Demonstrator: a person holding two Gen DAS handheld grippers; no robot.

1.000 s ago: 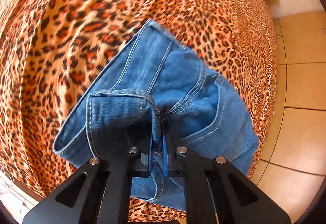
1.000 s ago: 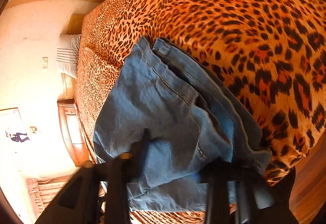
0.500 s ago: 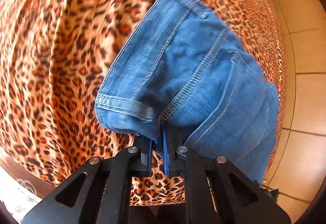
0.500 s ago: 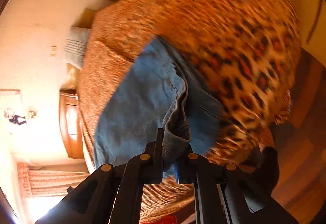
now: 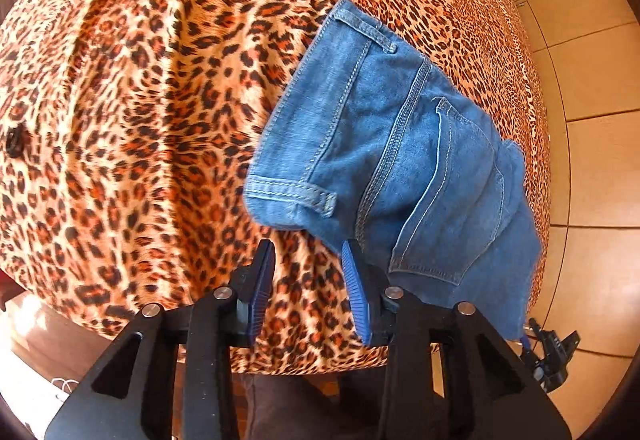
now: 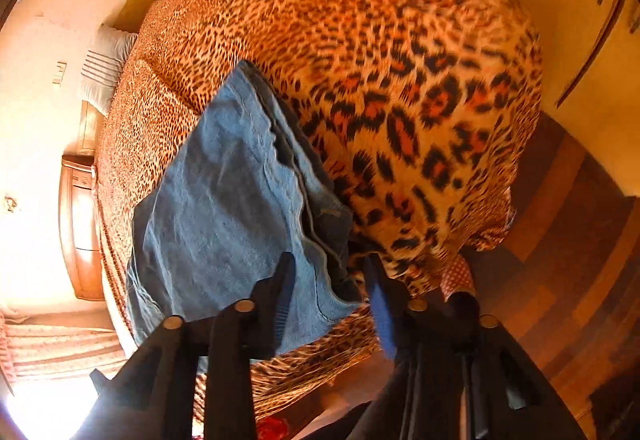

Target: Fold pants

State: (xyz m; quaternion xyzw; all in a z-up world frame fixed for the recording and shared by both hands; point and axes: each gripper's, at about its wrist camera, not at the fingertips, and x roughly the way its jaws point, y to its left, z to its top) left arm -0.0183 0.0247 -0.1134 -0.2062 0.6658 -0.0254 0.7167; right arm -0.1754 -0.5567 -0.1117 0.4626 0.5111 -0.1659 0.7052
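Observation:
Folded blue jeans (image 5: 400, 168) lie on the leopard-print bedspread (image 5: 140, 100) near the bed's front edge, back pocket and waistband up. My left gripper (image 5: 308, 252) is open and empty just in front of the jeans' near edge. In the right wrist view the jeans (image 6: 224, 208) show as a stacked bundle with layered edges on the right. My right gripper (image 6: 328, 268) is open over the bundle's near corner, its fingers apart and holding nothing.
A tiled floor (image 5: 592, 160) lies right of the bed. A striped pillow (image 6: 104, 68) and a wooden nightstand (image 6: 80, 224) stand at the bed's far end. Wooden flooring (image 6: 568, 260) and wardrobe doors (image 6: 592, 20) are on the other side.
Both grippers were shut on the jeans and have opened, letting them go. The jeans have settled flat on the bed and both grippers have drawn back a little.

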